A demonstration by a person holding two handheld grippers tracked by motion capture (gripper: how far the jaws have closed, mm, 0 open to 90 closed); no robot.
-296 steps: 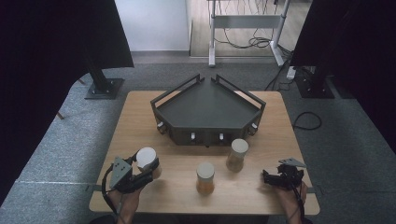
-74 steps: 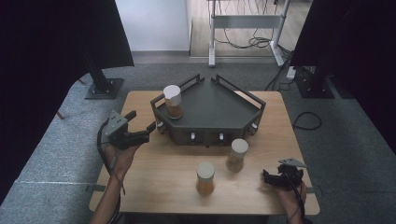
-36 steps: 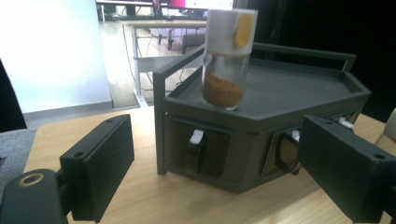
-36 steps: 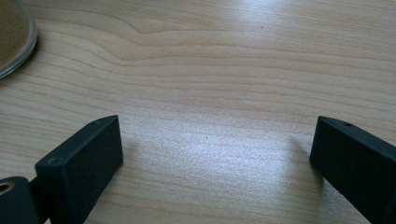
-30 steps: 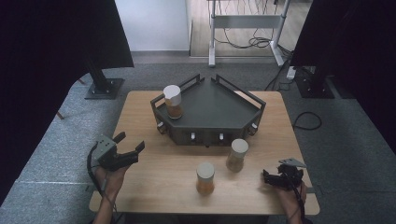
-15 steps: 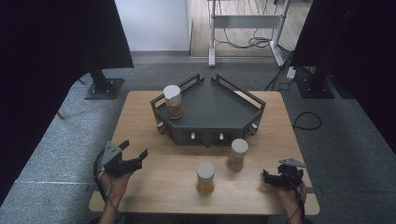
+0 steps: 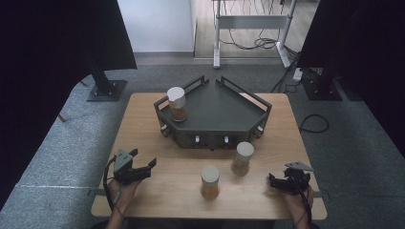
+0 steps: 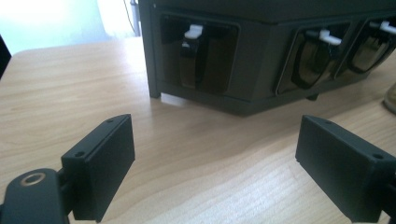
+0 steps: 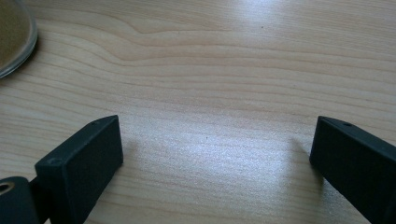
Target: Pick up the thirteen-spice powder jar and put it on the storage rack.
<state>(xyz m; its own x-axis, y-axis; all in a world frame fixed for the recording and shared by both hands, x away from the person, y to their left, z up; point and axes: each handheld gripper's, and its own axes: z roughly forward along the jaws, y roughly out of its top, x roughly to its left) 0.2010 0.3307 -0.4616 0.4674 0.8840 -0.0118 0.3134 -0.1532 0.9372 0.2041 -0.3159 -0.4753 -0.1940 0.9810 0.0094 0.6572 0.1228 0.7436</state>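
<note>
Wooden desk (image 7: 143,119) carries dark angular tray (image 7: 215,107); one jar (image 7: 177,103) stands in tray's left corner, two jars (image 7: 242,158) (image 7: 210,182) on desk before tray, well apart from both hands. Left gripper view adds latches (image 8: 192,51) on tray's front wall. Right gripper view: bare wood, jar base (image 9: 14,35) at corner. Left hand-held gripper (image 7: 145,168) low over desk's left front, pointing right, released, nothing between jaws. Right hand-held gripper (image 7: 273,181) at right front, pointing left, released.

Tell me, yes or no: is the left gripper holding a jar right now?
No. The left gripper has its jaws apart over bare table, with nothing between them; the nearest jar stands apart to its right.
</note>
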